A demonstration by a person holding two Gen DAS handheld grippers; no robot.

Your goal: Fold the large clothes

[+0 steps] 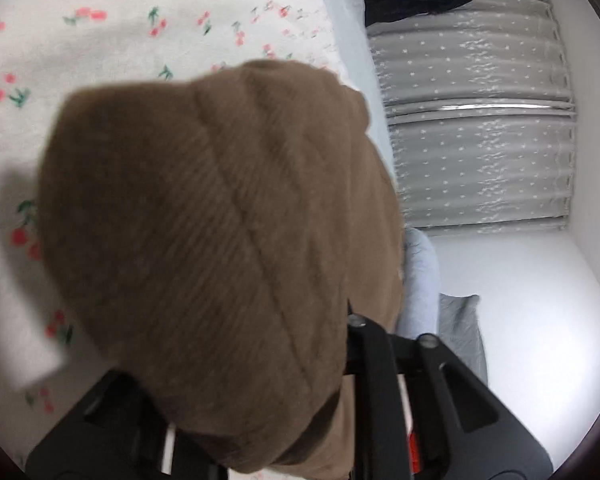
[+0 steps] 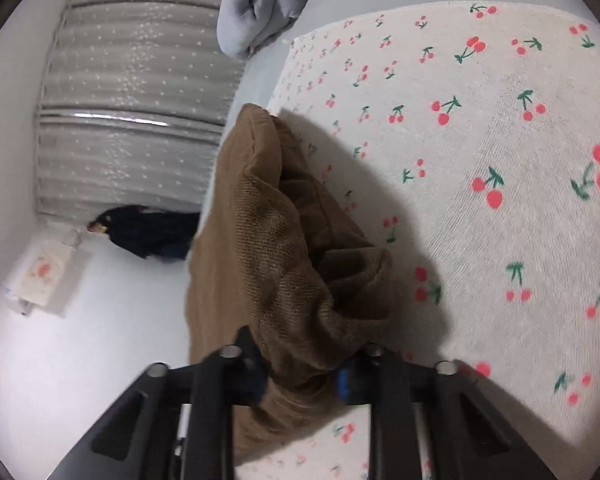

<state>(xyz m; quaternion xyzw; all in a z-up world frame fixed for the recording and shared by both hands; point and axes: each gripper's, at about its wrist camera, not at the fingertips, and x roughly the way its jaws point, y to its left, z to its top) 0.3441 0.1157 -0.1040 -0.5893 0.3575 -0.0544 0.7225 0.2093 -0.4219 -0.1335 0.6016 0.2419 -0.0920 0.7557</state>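
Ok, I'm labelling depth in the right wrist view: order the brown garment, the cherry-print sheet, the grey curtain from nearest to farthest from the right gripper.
1. Brown garment, pinched in the right gripper.
2. Cherry-print sheet, spread beneath and to the right.
3. Grey curtain, far left, beyond the bed.

Bright, even room light, strong fisheye bending

My left view smears with motion blur; the brown garment (image 2: pixel 284 240) casts a dark shadow on the cherry-print sheet (image 2: pixel 480 140).
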